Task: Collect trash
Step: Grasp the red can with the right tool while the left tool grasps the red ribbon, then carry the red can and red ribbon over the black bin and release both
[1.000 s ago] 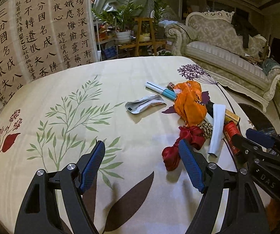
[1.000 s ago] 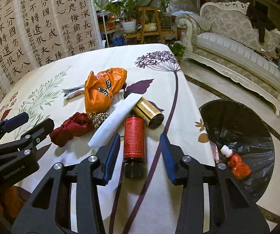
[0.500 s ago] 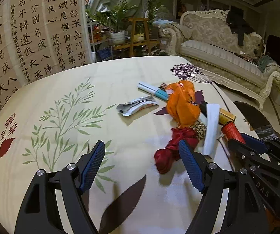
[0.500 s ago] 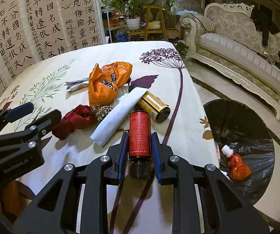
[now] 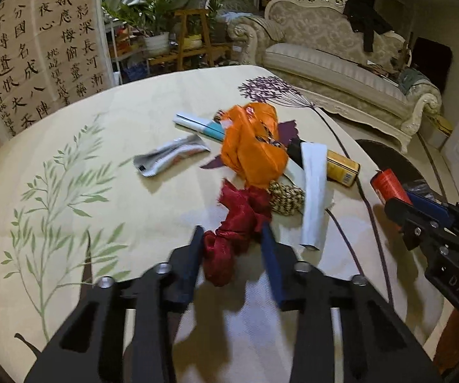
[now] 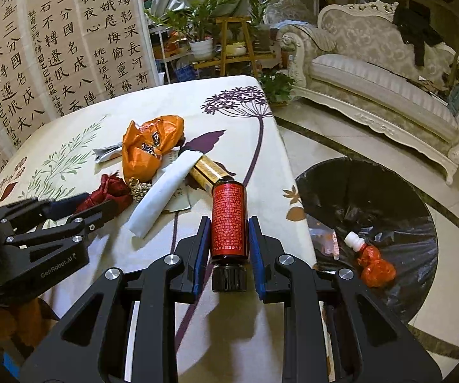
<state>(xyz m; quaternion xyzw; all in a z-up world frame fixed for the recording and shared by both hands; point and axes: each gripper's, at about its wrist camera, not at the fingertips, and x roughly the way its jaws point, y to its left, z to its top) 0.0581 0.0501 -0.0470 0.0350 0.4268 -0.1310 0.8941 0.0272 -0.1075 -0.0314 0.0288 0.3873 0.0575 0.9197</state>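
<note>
Left gripper (image 5: 232, 239) fingers smeared by motion blur, jaws closing around red cloth (image 5: 229, 239); pad contact not readable. Gold can (image 6: 208, 172) partly covered by white roll (image 6: 162, 194). Bin (image 6: 373, 191) cut off behind right gripper (image 6: 228, 239). Sofa (image 5: 341, 63) clipped at frame edge.

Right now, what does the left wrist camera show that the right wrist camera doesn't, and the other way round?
Only the left wrist view shows the white-and-teal tube behind the orange bag. Only the right wrist view shows the black-lined bin holding a red bundle. Both show the right gripper shut on the red bottle, and the left gripper closing around the red cloth.
</note>
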